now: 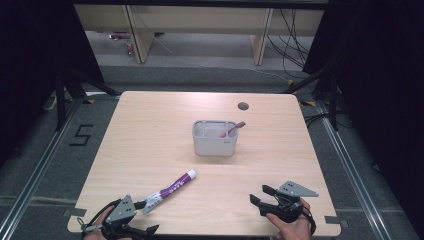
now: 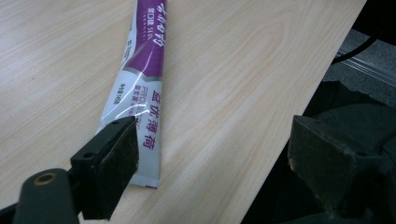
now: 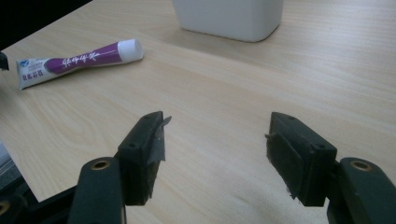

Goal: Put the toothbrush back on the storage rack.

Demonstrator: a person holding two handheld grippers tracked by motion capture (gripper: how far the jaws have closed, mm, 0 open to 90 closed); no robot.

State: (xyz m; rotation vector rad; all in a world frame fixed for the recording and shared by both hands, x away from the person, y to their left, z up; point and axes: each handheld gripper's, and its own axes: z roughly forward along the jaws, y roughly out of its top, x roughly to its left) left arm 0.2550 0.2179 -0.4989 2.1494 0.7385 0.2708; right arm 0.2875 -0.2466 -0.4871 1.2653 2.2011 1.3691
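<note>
A purple and white toothpaste tube (image 1: 171, 189) lies slantwise on the wooden table (image 1: 150, 135), cap toward the middle. My left gripper (image 1: 146, 216) sits at the table's near left edge, open. In the left gripper view, one of its fingers (image 2: 112, 161) rests by the crimped end of the tube (image 2: 144, 79) and the other hangs off the table's edge. My right gripper (image 1: 260, 194) is at the near right, open, with nothing between its jaws. The right gripper view has the gripper (image 3: 217, 149) low over bare wood, the tube (image 3: 79, 60) far to the left.
A pale grey box-shaped holder (image 1: 215, 138) stands at the table's middle with a pink toothbrush (image 1: 235, 128) leaning in it; its base (image 3: 229, 16) is ahead of my right gripper. A cable hole (image 1: 243, 106) is at the back. Dark floor surrounds the table.
</note>
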